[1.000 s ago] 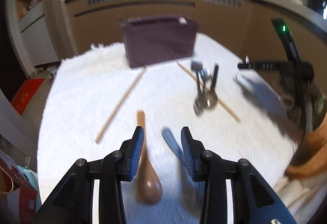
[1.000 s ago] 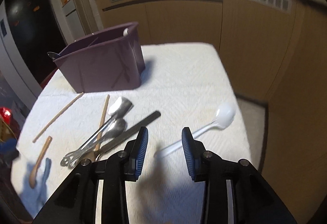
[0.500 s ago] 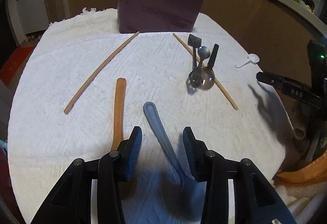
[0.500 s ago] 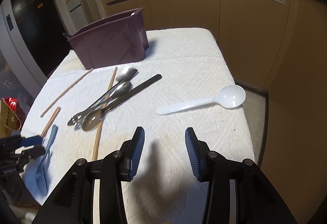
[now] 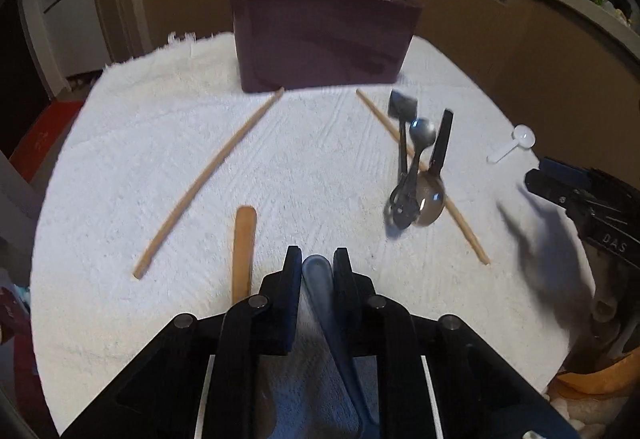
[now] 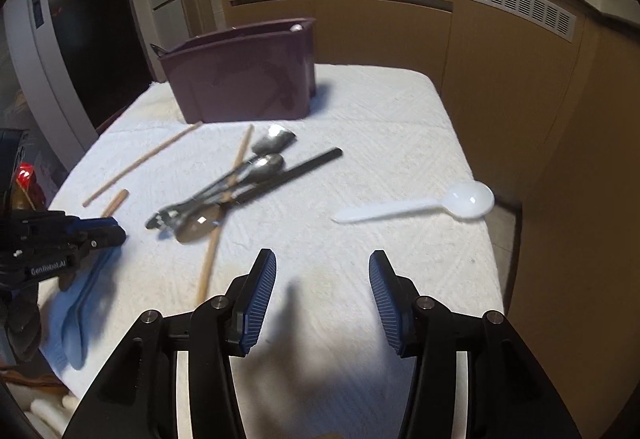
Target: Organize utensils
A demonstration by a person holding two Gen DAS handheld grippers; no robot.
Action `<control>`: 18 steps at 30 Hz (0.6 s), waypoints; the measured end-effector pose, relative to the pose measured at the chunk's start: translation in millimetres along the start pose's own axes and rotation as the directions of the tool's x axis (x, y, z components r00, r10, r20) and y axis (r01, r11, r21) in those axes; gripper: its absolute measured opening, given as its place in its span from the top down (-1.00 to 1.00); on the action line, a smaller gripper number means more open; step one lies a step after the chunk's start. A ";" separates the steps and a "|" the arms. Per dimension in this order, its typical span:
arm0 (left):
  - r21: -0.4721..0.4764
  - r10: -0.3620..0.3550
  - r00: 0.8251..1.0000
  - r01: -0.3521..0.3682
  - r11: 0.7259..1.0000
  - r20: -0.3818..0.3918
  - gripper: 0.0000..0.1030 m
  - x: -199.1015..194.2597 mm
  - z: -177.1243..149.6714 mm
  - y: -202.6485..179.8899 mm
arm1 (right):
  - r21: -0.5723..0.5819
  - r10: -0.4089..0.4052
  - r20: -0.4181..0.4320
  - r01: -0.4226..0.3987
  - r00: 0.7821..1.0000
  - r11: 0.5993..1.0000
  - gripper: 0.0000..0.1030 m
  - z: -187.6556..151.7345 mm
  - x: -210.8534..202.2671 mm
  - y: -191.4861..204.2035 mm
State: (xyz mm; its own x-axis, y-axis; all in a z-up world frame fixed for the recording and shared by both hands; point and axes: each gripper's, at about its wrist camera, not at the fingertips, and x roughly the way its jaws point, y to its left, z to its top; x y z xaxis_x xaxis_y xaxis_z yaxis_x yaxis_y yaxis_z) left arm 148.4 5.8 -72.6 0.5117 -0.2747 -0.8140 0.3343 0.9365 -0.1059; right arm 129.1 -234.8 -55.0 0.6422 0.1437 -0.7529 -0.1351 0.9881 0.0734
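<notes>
My left gripper point(image 5: 317, 263) is shut on the handle of a blue plastic spoon point(image 5: 320, 279); its bowl hangs low in the right wrist view point(image 6: 76, 335). A wooden spoon point(image 5: 244, 247) lies just left of it. My right gripper point(image 6: 322, 267) is open and empty above the white towel point(image 6: 380, 127), short of a white plastic spoon point(image 6: 440, 203). A purple utensil bin point(image 5: 320, 39) stands at the far edge. Metal spoons and a black-handled utensil point(image 5: 416, 175) lie in a pile across one chopstick point(image 5: 460, 215); another chopstick point(image 5: 208, 179) lies to the left.
Brown cabinets with vents point(image 6: 360, 19) surround the table. The towel's right edge point(image 6: 484, 199) drops off just beyond the white spoon. The right gripper's body point(image 5: 592, 199) shows at the right of the left wrist view. A red object point(image 6: 24, 175) sits at the far left.
My left gripper's jaws have closed on the blue spoon's handle. My right gripper has shifted slightly toward the white spoon and stays open.
</notes>
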 end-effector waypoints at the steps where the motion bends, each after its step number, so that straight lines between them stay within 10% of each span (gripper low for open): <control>1: 0.006 0.005 0.998 -0.005 1.000 0.055 0.74 -14.8 5.4 -0.1 | -0.009 0.009 0.010 -0.008 1.000 1.000 0.03 8.4 0.3 2.9; 11: -0.003 0.094 0.909 -0.102 0.995 0.407 0.75 -99.7 40.3 8.0 | 0.099 0.006 -0.068 0.001 0.998 0.995 -0.09 80.9 84.2 26.8; 18: -0.046 0.069 0.919 -0.055 0.997 0.389 0.77 -78.6 40.8 29.5 | 0.265 -0.131 -0.161 0.171 0.978 0.949 -0.08 95.7 133.0 38.0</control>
State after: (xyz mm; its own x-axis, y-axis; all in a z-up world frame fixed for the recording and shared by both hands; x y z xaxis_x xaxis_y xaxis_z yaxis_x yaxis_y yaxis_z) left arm 150.4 46.1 11.5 0.8010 -0.2727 -0.5329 0.2685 0.9593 -0.0873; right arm 281.6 -172.9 -89.8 0.5248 0.0022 -0.8512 0.1812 0.9768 0.1142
